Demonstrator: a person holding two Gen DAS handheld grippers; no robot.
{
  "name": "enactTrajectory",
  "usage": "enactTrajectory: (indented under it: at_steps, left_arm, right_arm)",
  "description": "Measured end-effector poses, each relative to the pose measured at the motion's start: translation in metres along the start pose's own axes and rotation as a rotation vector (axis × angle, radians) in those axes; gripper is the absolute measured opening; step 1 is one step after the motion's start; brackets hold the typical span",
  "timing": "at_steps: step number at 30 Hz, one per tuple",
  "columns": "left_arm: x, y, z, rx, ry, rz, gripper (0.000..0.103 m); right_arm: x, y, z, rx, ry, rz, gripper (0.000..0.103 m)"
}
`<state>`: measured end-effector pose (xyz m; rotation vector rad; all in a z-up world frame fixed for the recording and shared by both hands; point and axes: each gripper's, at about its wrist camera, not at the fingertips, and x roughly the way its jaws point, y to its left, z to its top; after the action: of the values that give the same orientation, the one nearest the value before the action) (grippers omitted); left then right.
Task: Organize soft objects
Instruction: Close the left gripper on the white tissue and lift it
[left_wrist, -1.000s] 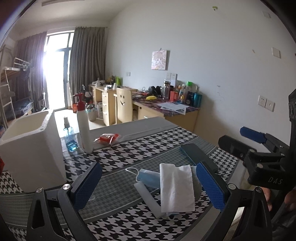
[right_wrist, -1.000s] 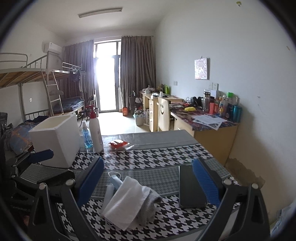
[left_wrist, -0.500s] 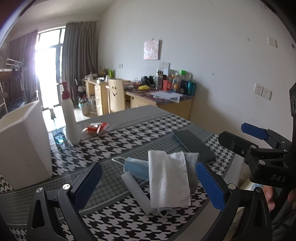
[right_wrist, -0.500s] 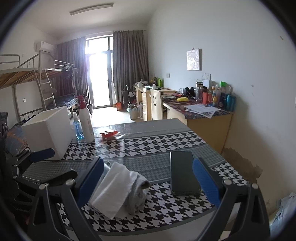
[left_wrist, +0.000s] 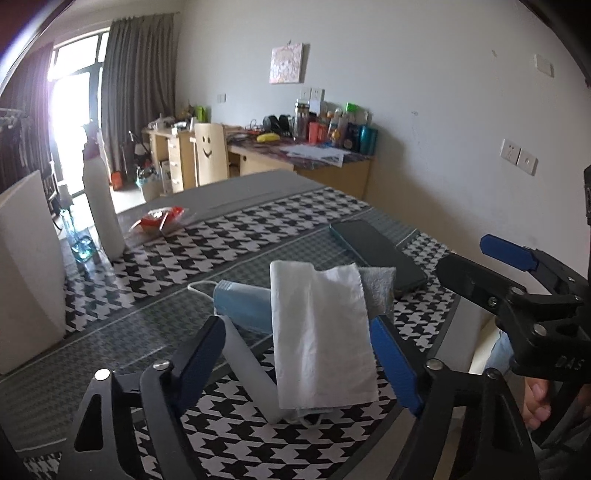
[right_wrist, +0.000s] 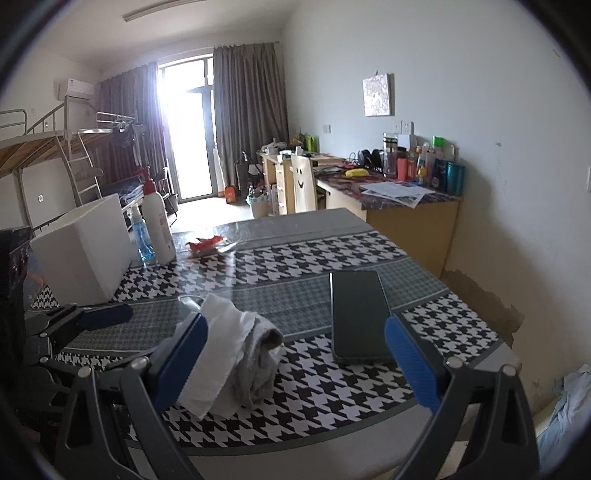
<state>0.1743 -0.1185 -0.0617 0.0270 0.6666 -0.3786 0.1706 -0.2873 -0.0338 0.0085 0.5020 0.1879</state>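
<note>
Houndstooth cloth covers the table (left_wrist: 236, 236), its near edge cut off by both views. At its far left corner stands a white box (right_wrist: 85, 247), only partly seen from the left wrist. Near the front edge lies the soft pile: a white tissue (left_wrist: 321, 332) draped over a blue face mask (left_wrist: 240, 302) and a grey cloth (left_wrist: 376, 288) — what lies beneath is hidden. The left gripper (left_wrist: 295, 354) straddles the pile, jaws closing, pads not yet touching it. The right gripper (right_wrist: 295, 354) is spread wide and empty, with a dark phone (right_wrist: 358, 314) just right of the pile.
</note>
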Motion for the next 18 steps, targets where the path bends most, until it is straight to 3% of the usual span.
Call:
enactTrajectory:
  at_steps: [6,12,18]
  left_arm:
    - [0.018,-0.005,-0.004,0.007,0.073,-0.032,0.057]
    - [0.028,-0.005,-0.005,0.008,0.109,-0.030,0.047]
    - [0.035,-0.004,-0.008,0.012,0.139,-0.021,0.022]
  right_arm:
    - [0.010,-0.008,-0.006,0.027,0.033,-0.004,0.099]
    - [0.016,-0.010,-0.008,0.038,0.049,0.007,0.099]
    - [0.021,-0.011,-0.011,0.041,0.063,0.011,0.099]
